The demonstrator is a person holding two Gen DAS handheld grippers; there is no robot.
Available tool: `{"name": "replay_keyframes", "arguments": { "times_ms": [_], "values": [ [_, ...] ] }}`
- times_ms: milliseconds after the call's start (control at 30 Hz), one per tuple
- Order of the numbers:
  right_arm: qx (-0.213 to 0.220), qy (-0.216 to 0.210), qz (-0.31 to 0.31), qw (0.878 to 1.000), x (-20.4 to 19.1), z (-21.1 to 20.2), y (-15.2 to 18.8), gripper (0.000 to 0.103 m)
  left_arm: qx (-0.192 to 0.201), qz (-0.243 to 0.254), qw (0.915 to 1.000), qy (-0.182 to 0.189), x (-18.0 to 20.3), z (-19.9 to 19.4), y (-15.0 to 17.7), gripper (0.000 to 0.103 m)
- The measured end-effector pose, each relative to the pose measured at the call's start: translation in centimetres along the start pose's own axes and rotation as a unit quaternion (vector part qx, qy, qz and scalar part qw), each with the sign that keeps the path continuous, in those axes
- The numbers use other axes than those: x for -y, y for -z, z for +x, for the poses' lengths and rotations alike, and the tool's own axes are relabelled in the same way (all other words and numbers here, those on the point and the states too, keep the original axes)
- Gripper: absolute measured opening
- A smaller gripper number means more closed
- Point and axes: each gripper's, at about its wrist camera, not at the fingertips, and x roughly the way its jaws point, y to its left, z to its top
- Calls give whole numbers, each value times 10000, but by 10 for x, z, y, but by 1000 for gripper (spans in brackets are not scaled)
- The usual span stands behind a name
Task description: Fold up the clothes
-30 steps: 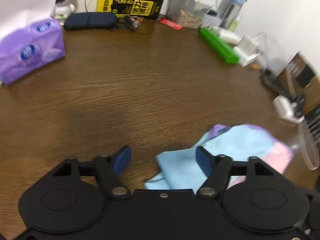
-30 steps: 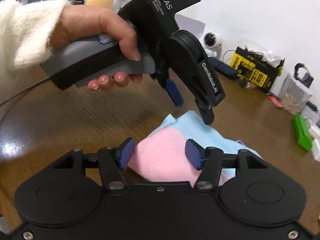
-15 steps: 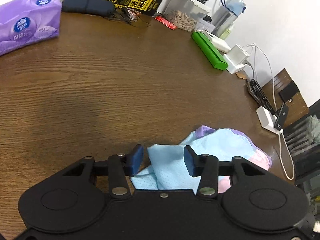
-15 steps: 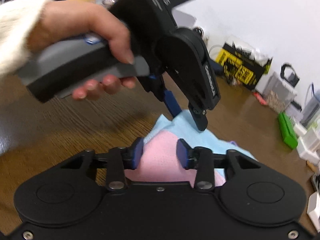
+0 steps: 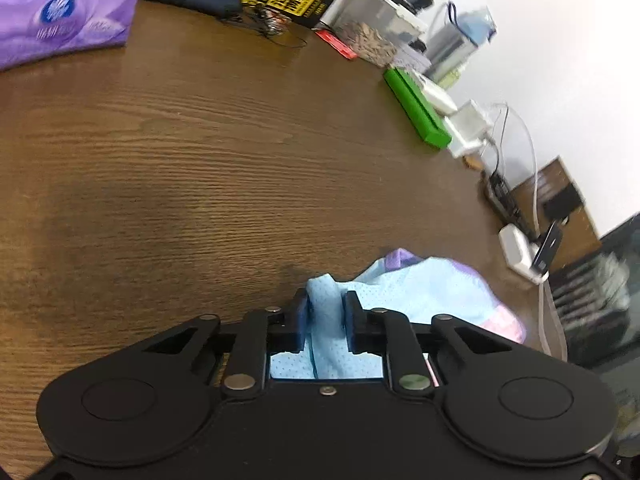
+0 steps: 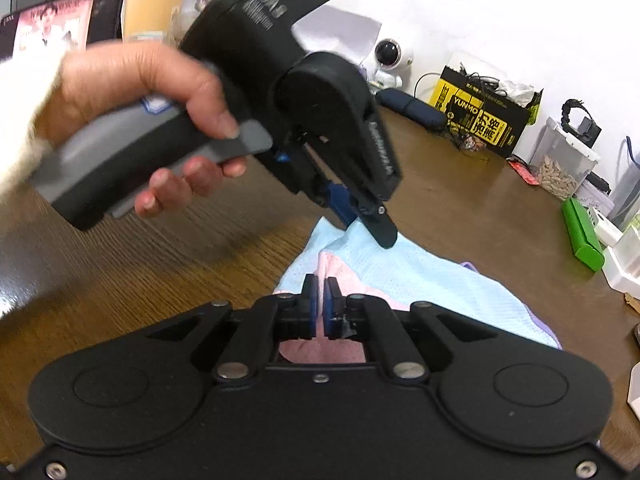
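Left hand-held gripper [image 5: 325, 318]: you're closing its jaws right now on a bunched ridge of the light-blue cloth, and the blue pads are already pinching that fold from both sides.
Right hand-held gripper [image 6: 320, 305]: you're clamping it fully down on the pink edge of the garment, with only a thin layer of fabric showing between the pads.
Garment [image 6: 420, 280]: it's lying crumpled on the brown bench [image 5: 200, 168], near the edge closest to you, a soft heap of blue, pink and a little purple.
Your hand [image 6: 132, 92]: seen from the right wrist view, it's gripping the left tool's handle and tilting it down onto the far blue corner.
Done so far: you're getting both grips in place at two separate spots on the cloth; that looks like the opening step only.
Left to do: no neat fold is showing yet, so I'd say you're facing nearly all of the job: lifting, spreading it flat, then folding.
Clutter: the tissue pack [image 5: 60, 12] and green box [image 5: 416, 112] are sitting well apart from the cloth.
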Motion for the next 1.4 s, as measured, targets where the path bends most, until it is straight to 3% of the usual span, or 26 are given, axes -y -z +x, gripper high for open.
{"name": "replay_keyframes", "arguments": {
  "times_ms": [400, 600, 800, 933, 1167, 1400],
  "values": [
    [248, -188, 130, 9994, 12, -26, 3, 5, 301, -235, 9992, 137, 3, -13, 12, 1],
    [239, -145, 87, 9996, 11, -27, 11, 5, 381, -535, 9972, 352, -2, -16, 23, 1],
    [453, -379, 89, 9982, 20, -50, 11, 5, 579, -833, 9933, 562, 5, -42, 36, 1],
    [557, -630, -171, 9963, 21, -67, 21, 5, 668, -1142, 9899, 516, 3, -55, 52, 1],
    [550, -1038, -787, 9900, 9, -79, 57, 5, 552, -1667, 9841, 261, -5, -52, 109, 1],
    [349, -1127, -871, 9892, 4, -76, 78, 5, 965, -1403, 9853, -155, 2, -61, 130, 1]
  ]
}}
